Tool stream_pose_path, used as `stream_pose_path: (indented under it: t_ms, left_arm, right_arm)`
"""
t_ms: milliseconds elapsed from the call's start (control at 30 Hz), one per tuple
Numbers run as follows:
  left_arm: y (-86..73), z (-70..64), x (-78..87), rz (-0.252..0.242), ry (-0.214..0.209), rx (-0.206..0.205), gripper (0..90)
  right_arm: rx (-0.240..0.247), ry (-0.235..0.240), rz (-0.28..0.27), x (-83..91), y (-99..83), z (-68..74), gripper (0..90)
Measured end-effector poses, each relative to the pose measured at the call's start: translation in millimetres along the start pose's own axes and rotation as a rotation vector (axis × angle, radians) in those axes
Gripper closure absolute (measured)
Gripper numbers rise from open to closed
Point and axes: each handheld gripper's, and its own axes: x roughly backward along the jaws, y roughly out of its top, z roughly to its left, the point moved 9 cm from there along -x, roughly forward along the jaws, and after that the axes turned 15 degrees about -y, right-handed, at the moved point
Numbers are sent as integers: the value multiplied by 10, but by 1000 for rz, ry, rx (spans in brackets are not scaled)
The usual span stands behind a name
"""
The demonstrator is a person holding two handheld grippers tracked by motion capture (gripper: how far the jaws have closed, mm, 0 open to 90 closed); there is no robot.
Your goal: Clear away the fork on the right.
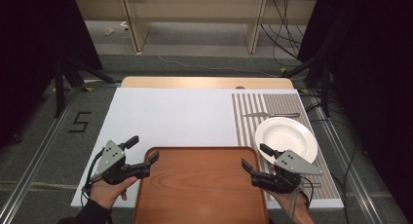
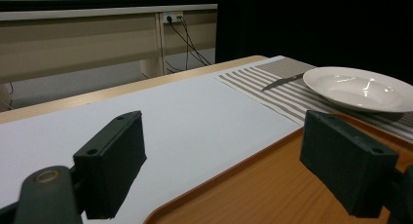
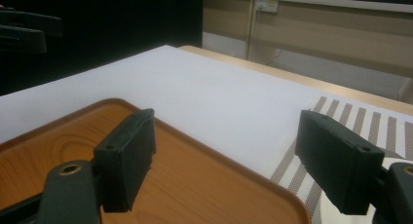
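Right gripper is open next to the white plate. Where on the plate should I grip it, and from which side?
Probably the white plate by its near rim, coming in low from the person's side with the right gripper. The rim flares up off the striped mat, so one jaw can slip under it and the other over it. The bowl is too wide to span.

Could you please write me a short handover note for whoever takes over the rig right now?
Left gripper: jaws open, empty, straddling the wooden tray's near left corner.
Right gripper: jaws open, empty, straddling the tray's right corner, next to the white plate.
Things: the tray lies flat on the white board with nothing on it. The plate sits on the striped mat to its right, a knife on the mat just beyond it.
Done: nothing gripped or lifted so far, as things lie.
Left: probably closing both grippers on the tray's rim; what follows I cannot tell.
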Motion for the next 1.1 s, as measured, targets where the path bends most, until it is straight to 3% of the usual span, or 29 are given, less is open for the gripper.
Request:
stream_pose_path:
  t_ms: [533, 733, 1100]
  left_arm:
    - [3, -5, -4, 0, 0, -3, 161]
    - [-8, 4, -16, 5, 6, 1, 161]
    - [2, 6, -65, 7, -5, 3, 161]
  right_arm:
    - [52, -10, 25, -17, -17, -74, 232]
    - [113, -20, 84, -56, -99, -165, 227]
    - [140, -19, 168, -29, -212, -258, 230]
